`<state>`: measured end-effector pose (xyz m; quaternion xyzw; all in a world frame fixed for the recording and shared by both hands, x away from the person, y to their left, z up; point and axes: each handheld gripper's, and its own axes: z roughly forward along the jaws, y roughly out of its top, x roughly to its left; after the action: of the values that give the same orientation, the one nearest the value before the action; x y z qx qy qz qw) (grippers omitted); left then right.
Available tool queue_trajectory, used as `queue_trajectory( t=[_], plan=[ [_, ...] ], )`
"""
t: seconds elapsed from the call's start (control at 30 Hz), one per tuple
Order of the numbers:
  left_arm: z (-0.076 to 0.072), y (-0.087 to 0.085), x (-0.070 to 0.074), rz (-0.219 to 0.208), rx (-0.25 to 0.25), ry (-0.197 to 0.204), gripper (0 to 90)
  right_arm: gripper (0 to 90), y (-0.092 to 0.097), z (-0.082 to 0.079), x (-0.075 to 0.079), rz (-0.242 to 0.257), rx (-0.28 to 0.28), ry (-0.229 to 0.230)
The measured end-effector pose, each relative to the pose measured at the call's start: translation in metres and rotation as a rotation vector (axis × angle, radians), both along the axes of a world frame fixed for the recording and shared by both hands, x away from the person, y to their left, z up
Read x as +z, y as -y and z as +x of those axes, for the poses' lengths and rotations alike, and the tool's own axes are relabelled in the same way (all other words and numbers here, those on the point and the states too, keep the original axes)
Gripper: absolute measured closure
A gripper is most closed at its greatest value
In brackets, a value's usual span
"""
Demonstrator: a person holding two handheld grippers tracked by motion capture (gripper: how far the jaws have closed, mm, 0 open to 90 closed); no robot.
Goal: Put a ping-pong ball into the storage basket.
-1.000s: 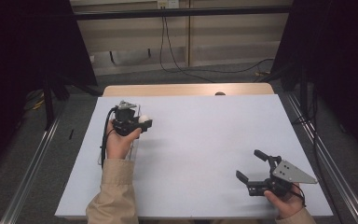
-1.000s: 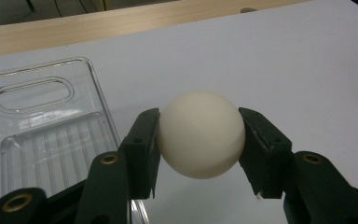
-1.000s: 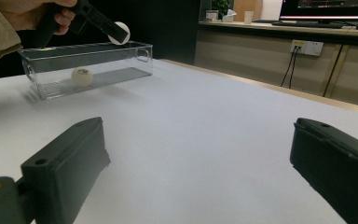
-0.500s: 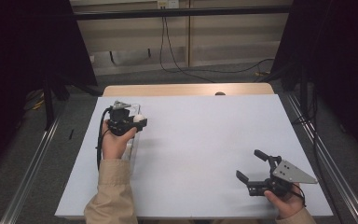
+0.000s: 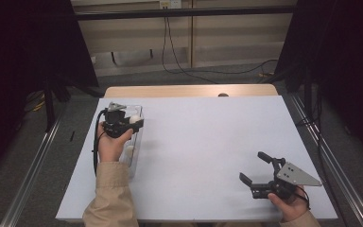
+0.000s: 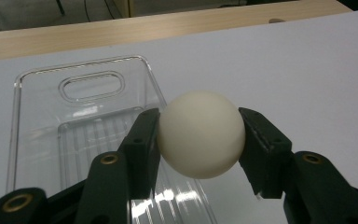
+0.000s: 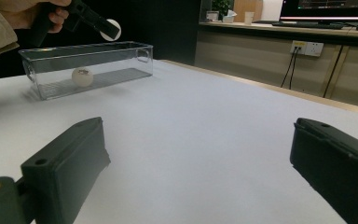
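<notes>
My left gripper [image 5: 133, 121] is shut on a white ball [image 5: 135, 119], held just above the far end of a clear plastic box [image 5: 137, 142] at the table's left side. In the left gripper view the ball [image 6: 200, 140] sits squeezed between both black pads, with the box [image 6: 37, 121] below and beyond it. A second white ball [image 5: 130, 150] lies inside the box. In the right gripper view I see that ball [image 7: 82, 77] on the box [image 7: 121, 60] floor, and the held ball [image 7: 110, 29] above it. My right gripper [image 5: 253, 166] rests at the near right, open, with nothing between its jaws.
The white table top [image 5: 208, 142] stretches between the two hands. A wooden strip [image 5: 189, 91] runs along its far edge. Metal rails [image 5: 33, 165] flank the table, and cables lie on the floor behind it.
My left gripper has shifted a little to the left with the ball, and now hangs over the box. The right gripper has not moved.
</notes>
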<state>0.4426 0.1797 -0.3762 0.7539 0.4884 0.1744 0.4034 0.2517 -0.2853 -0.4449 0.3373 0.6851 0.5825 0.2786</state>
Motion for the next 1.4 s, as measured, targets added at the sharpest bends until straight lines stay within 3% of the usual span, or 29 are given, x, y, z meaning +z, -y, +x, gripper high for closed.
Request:
queue_trajectory(
  t=[0.93, 1.03, 1.4],
  plan=[
    [0.0, -0.02, -0.003, 0.068, 0.092, 0.021, 51.0, 3.3, -0.001, 0.001, 0.0, 0.0, 0.006, 0.001],
    [0.0, -0.02, -0.004, 0.075, 0.102, 0.023, 47.9, 3.3, -0.001, 0.001, 0.0, 0.002, 0.006, -0.001],
    [-0.008, -0.024, -0.002, 0.056, 0.122, 0.033, 40.5, 3.3, 0.0, 0.0, 0.0, 0.004, 0.003, 0.002]
  ],
)
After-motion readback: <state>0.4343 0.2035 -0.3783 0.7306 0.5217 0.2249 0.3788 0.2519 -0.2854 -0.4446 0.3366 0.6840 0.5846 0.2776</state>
